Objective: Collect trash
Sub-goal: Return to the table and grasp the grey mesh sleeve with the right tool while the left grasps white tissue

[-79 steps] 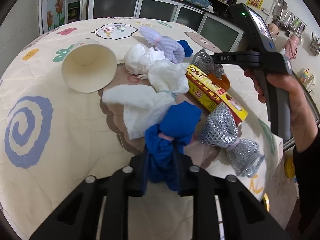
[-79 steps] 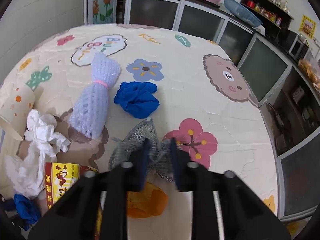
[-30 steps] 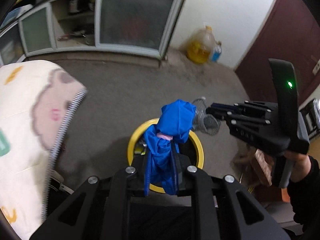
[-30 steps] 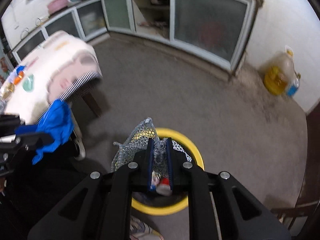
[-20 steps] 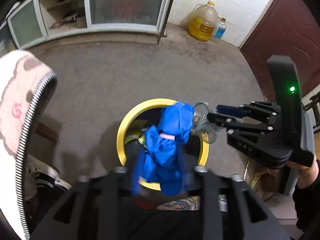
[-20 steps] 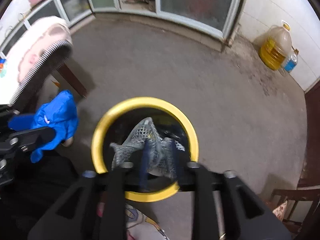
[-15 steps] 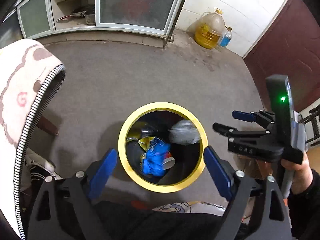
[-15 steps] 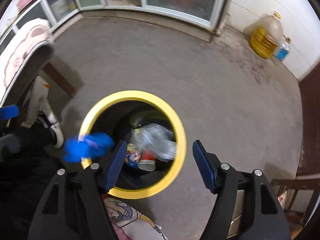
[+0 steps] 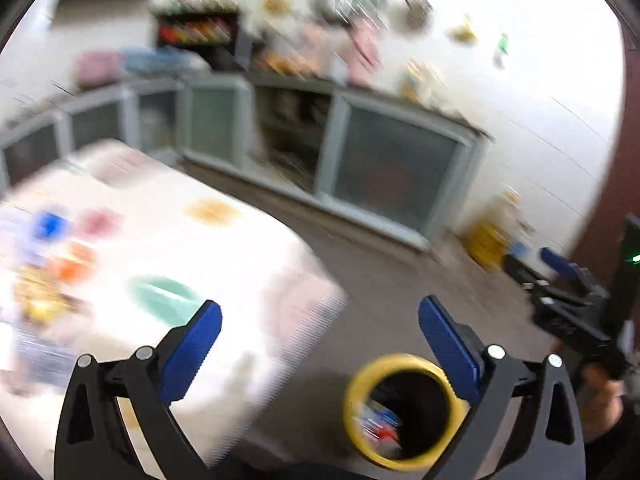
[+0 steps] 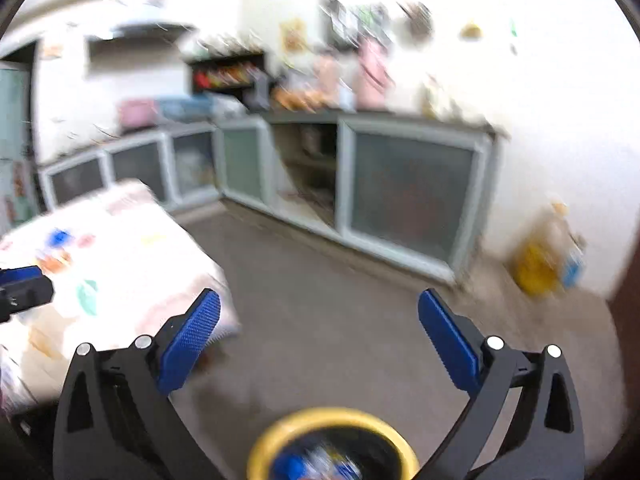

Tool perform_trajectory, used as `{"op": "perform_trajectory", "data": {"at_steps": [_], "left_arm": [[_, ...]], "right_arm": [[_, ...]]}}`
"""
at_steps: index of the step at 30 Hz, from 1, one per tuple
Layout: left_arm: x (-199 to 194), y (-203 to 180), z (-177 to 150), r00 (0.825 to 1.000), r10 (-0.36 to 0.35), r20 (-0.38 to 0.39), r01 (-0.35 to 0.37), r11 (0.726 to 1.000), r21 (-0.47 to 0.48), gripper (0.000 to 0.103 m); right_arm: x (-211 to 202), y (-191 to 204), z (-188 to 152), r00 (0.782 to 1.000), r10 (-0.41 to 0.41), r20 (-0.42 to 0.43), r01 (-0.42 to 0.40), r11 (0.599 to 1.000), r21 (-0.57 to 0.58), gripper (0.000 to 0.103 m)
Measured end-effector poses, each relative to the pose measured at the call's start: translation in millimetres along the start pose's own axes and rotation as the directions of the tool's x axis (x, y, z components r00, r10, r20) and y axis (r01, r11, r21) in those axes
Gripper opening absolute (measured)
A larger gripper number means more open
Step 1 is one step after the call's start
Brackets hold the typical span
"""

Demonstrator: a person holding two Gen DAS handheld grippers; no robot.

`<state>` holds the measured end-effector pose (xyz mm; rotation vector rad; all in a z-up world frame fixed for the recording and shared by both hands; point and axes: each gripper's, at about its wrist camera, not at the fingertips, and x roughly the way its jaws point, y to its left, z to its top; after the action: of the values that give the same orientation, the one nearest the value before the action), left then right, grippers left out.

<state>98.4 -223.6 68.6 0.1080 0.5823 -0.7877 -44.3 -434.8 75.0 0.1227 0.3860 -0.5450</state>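
On my left the table [image 9: 224, 248] carries what look like more scraps, though blur makes them mere colour patches. My left gripper [image 9: 320, 320] and right gripper [image 10: 320, 312] both stand wide apart, holding nothing. Low to the right, the yellow-rimmed bin [image 9: 404, 364] holds the trash, on the floor near the table for short trips, I judge.

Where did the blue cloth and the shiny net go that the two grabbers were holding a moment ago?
Both were let go into the yellow-rimmed round trash bin; something blue shows inside it. The left gripper and right gripper, shut on them before, now stand wide open and empty, and have swung up from the bin toward the white patterned tablecloth. The bin stays on the grey floor.
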Motion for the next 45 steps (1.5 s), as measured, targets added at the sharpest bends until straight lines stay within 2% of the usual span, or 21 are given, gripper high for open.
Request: {"op": "perform_trajectory", "data": {"at_steps": [2, 5, 8, 10, 13, 15, 17, 20, 22, 26, 28, 32, 35, 37, 41, 43, 44, 45], "left_arm": [[-26, 28, 1, 0.992, 0.109, 0.067, -0.109, 0.994, 0.001, 0.095], [-67, 81, -6, 0.949, 0.287, 0.133, -0.288, 0.958, -0.008, 0.095], [-94, 125, -18, 0.914, 0.388, 0.118, -0.387, 0.922, -0.032, 0.095], [-111, 162, -31, 0.878, 0.470, 0.090, -0.467, 0.883, -0.052, 0.095], [-128, 206, -48, 0.834, 0.551, 0.039, -0.547, 0.833, -0.081, 0.095], [-134, 233, -55, 0.822, 0.569, 0.014, -0.564, 0.818, -0.112, 0.095], [-140, 251, -63, 0.821, 0.571, -0.008, -0.566, 0.812, -0.139, 0.095], [-130, 269, -67, 0.836, 0.547, -0.035, -0.546, 0.823, -0.160, 0.095], [-115, 276, -70, 0.856, 0.512, -0.067, -0.516, 0.840, -0.167, 0.095], [-85, 294, -70, 0.876, 0.468, -0.113, -0.482, 0.858, -0.179, 0.095], [-67, 300, -71, 0.877, 0.458, -0.146, -0.479, 0.858, -0.186, 0.095], [-46, 305, -68, 0.877, 0.450, -0.169, -0.477, 0.859, -0.185, 0.095], [-32, 309, -67, 0.870, 0.453, -0.195, -0.487, 0.853, -0.188, 0.095], [-26, 312, -68, 0.875, 0.436, -0.209, -0.475, 0.857, -0.201, 0.095], [-19, 314, -69, 0.886, 0.409, -0.220, -0.455, 0.860, -0.234, 0.095], [-18, 316, -69, 0.894, 0.392, -0.218, -0.440, 0.860, -0.258, 0.094], [-17, 317, -69, 0.897, 0.385, -0.219, -0.434, 0.861, -0.265, 0.090], [-15, 319, -70, 0.900, 0.374, -0.225, -0.427, 0.861, -0.275, 0.079]], "right_arm": [[2, 45, 16, 0.993, 0.108, 0.037, -0.106, 0.993, -0.061, 0.095], [5, 101, 25, 0.968, 0.244, 0.062, -0.235, 0.964, -0.124, 0.095], [11, 164, 24, 0.918, 0.397, 0.016, -0.386, 0.900, -0.205, 0.095], [12, 201, 18, 0.889, 0.458, 0.001, -0.441, 0.857, -0.265, 0.095], [13, 251, 11, 0.849, 0.527, -0.034, -0.505, 0.792, -0.342, 0.095], [18, 279, 5, 0.822, 0.565, -0.068, -0.547, 0.751, -0.370, 0.095], [18, 303, -1, 0.806, 0.583, -0.098, -0.571, 0.724, -0.388, 0.095], [21, 333, -12, 0.775, 0.615, -0.147, -0.614, 0.676, -0.408, 0.095], [18, 344, -21, 0.761, 0.627, -0.168, -0.631, 0.652, -0.421, 0.095], [23, 361, -32, 0.737, 0.637, -0.225, -0.663, 0.618, -0.423, 0.095], [30, 371, -36, 0.734, 0.632, -0.249, -0.669, 0.609, -0.426, 0.094], [40, 387, -44, 0.729, 0.616, -0.298, -0.679, 0.594, -0.433, 0.085], [47, 395, -48, 0.730, 0.605, -0.318, -0.679, 0.591, -0.435, 0.083], [50, 397, -48, 0.729, 0.600, -0.330, -0.681, 0.590, -0.434, 0.081], [58, 401, -51, 0.723, 0.588, -0.363, -0.690, 0.585, -0.427, 0.068], [62, 401, -53, 0.717, 0.585, -0.380, -0.697, 0.586, -0.414, 0.065], [64, 401, -53, 0.711, 0.586, -0.390, -0.703, 0.586, -0.402, 0.060], [65, 400, -54, 0.705, 0.586, -0.398, -0.709, 0.586, -0.393, 0.055]]}}
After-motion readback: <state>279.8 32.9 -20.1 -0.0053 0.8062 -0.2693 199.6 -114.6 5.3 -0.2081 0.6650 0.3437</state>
